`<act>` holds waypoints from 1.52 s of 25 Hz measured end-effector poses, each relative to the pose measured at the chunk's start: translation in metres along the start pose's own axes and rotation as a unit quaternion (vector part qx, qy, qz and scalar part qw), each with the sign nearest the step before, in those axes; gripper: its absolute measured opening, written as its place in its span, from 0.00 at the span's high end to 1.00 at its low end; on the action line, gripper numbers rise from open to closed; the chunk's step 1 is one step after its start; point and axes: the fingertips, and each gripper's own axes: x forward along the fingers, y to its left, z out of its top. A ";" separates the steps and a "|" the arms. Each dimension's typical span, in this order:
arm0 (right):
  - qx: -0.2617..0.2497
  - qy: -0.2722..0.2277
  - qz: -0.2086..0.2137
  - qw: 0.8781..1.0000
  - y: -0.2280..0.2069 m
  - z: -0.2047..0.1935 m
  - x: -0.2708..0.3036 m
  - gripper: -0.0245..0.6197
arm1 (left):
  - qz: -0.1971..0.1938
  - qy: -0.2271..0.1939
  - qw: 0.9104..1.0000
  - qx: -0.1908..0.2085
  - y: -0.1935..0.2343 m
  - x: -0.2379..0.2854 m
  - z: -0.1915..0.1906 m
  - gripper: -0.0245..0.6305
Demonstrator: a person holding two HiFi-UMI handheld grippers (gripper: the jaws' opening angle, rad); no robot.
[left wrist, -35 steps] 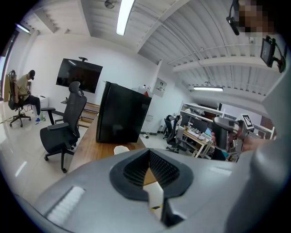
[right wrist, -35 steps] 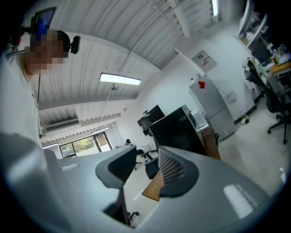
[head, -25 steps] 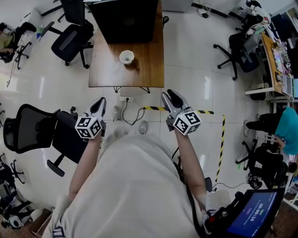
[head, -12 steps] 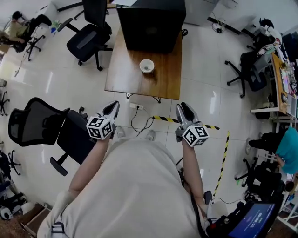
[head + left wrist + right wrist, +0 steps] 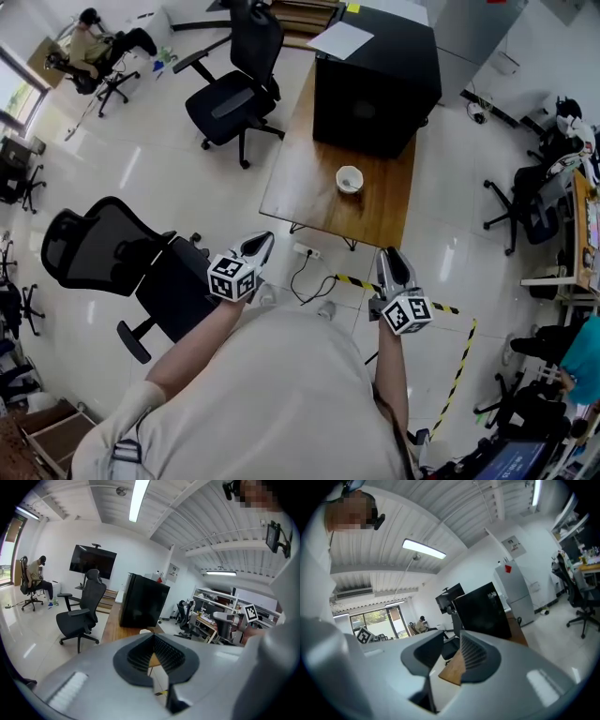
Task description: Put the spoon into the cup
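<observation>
Head view, cup: a white cup (image 5: 349,178) stands on the wooden table (image 5: 300,178) at 12 o'clock from the person, well ahead of both grippers.
Head view, spoon: it can't be made out at this size, in the cup or anywhere else.
Head view, box: a big black box (image 5: 375,84) sits just past the cup at 12 o'clock. A sheet of paper (image 5: 341,39) lies on top, its print too small to read.
Head view, grippers: the left gripper (image 5: 256,246) and right gripper (image 5: 392,265) are held out over the floor, both short of the table. The only marks are the square black-and-white codes on their cubes.
Head view, floor: yellow-and-black tape (image 5: 459,370) runs off at 3 o'clock, and an office chair (image 5: 234,89) stands at 11.
Left gripper view, jaws: the tips meet at the far end with a wedge of a slit behind them, and nothing is held. A dark wall screen (image 5: 93,562) hangs at 10 o'clock.
Right gripper view, jaws: a narrow gap that is closing, nothing in it, only the table edge showing through. A grey cabinet (image 5: 514,590) at 2 o'clock carries a red tag that can't be read.
</observation>
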 end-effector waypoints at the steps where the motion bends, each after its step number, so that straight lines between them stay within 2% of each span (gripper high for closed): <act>1: -0.003 0.000 -0.001 1.000 0.002 -0.001 0.000 0.80 | -0.002 0.002 1.000 -0.003 0.002 -0.002 -0.003 0.96; 15: -0.001 0.004 -0.036 0.999 0.002 -0.016 -0.003 0.84 | -0.027 0.021 0.999 0.003 0.011 0.003 -0.003 0.96; 20: -0.011 0.011 -0.045 0.999 0.000 -0.020 -0.004 0.86 | -0.028 0.023 0.999 0.002 0.011 0.004 -0.003 0.96; 25: -0.027 0.023 -0.055 0.998 -0.001 -0.031 -0.004 0.93 | -0.024 0.025 0.999 -0.003 0.015 0.001 -0.007 0.96; 38: -0.030 0.024 -0.075 0.996 -0.014 -0.036 -0.014 0.94 | -0.032 0.036 0.999 -0.004 0.007 0.010 -0.015 0.96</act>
